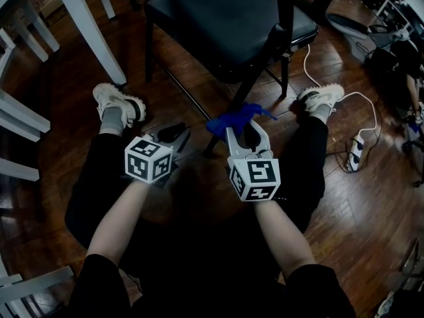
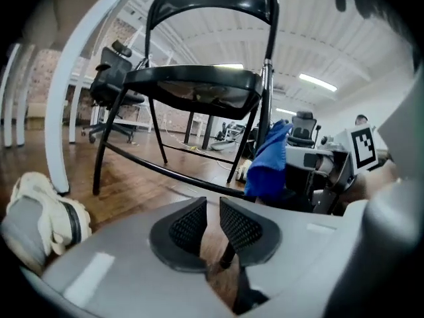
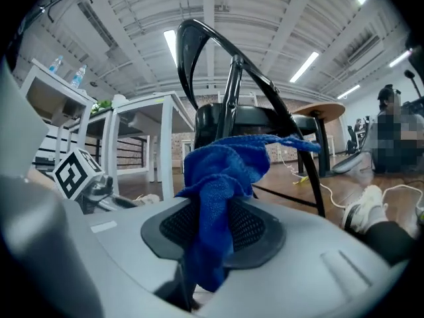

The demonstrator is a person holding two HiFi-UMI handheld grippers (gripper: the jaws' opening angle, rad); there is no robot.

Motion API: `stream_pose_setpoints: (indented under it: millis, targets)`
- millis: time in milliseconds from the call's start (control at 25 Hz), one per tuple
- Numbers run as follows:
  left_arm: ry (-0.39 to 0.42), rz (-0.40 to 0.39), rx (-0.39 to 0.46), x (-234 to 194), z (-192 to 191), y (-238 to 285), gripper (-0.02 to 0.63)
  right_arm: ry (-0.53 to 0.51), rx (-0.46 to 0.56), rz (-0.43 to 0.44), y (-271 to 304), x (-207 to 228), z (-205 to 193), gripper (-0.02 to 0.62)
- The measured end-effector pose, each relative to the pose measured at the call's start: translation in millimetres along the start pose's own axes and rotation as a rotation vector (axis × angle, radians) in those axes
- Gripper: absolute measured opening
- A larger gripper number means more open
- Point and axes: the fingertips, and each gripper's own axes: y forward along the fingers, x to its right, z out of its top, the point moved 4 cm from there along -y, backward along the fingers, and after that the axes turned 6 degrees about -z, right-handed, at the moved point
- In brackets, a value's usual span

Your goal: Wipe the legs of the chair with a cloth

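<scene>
Limply, crumpled knit cloth [image 3: 218, 177] hangs between meshed pads [image 3: 257, 229].

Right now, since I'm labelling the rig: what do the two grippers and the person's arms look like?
The left gripper and right gripper each have a light grey moulded body, black mesh-textured pads and a white cube with black square markers. The person wears short black sleeves.

Held forward side by side, the left hand-held gripper [image 1: 173, 132] has its jaws narrowly apart and empty, while the right hand-held gripper [image 1: 245, 126] is clamped on a blue cloth [image 1: 233, 118].
</scene>
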Motion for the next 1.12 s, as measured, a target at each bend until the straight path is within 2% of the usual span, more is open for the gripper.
stream_pose_setpoints:
  millis: [120,280,400,520,840,1000,1120]
  targets:
    - [0.055,-0.027,0.014,3.4,5.2,-4.0,0.038,0.028,-0.057,0.024,2.4,-3.2,-23.6,0.129]
    - [0.029,-0.081,0.014,8.8,3.2,-8.7,0.038,0.022,-0.126,0.021,3.6,-7.8,-50.7,0.127]
    - [0.038,-0.088,0.006,11.0,-5.3,-13.7,0.04,0.006,-0.201,0.025,5.7,-12.5,-72.3,0.129]
    - [0.043,-0.088,0.005,14.6,-14.6,-16.4,0.04,0.013,-0.213,0.018,6.7,-15.2,-81.1,0.129]
    - [-0.009,-0.073,0.009,14.2,-29.6,-14.8,0.04,0.001,-0.227,-0.027,7.7,-21.8,-101.1,0.13]
    - [-0.051,-0.073,0.01,12.4,-35.1,-15.2,0.04,-0.013,-0.308,-0.019,8.9,-25.3,-123.4,0.129]
    - [-0.07,-0.07,0.007,9.8,-37.9,-14.7,0.04,-0.011,-0.329,-0.017,10.5,-27.0,-132.1,0.129]
